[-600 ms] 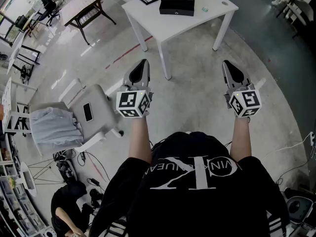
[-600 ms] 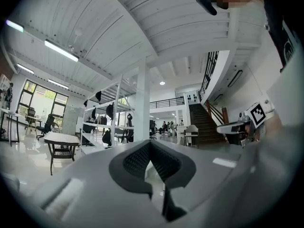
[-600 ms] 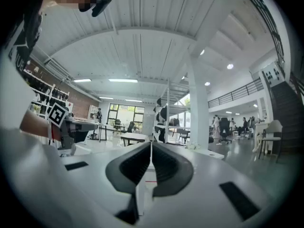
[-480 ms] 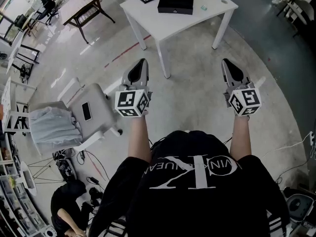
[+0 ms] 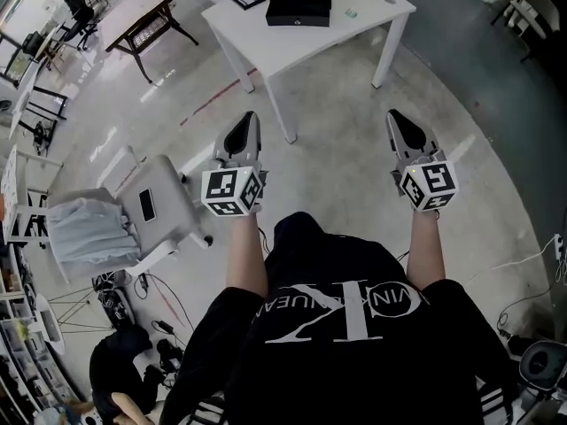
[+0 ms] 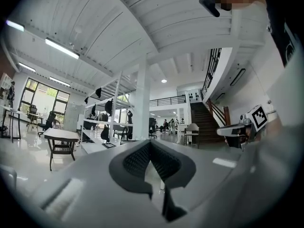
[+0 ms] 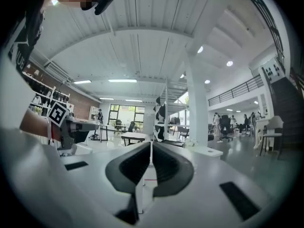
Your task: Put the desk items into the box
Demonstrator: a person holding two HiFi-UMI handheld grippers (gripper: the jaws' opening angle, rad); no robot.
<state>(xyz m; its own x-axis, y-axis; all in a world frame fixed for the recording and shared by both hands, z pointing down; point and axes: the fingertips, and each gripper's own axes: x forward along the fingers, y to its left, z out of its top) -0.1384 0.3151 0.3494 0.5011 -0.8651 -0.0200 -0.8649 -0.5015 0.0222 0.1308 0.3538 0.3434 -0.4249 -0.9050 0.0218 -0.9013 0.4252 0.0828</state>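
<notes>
Fingers [image 6: 135,161] pressed together, black box [image 5: 299,3] clear overhead

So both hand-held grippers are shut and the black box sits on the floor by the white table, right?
No, the head view shows the black box on the white table. The left hand-held gripper and right hand-held gripper are shut.

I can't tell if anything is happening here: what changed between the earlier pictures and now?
Very little. The head view shifted: the white table with the black box, and the grey chair, sit slightly further left, probably because the person moved. Nothing was grasped or released. The left gripper and right gripper stay shut, empty, held out above the floor, short of the table.
</notes>
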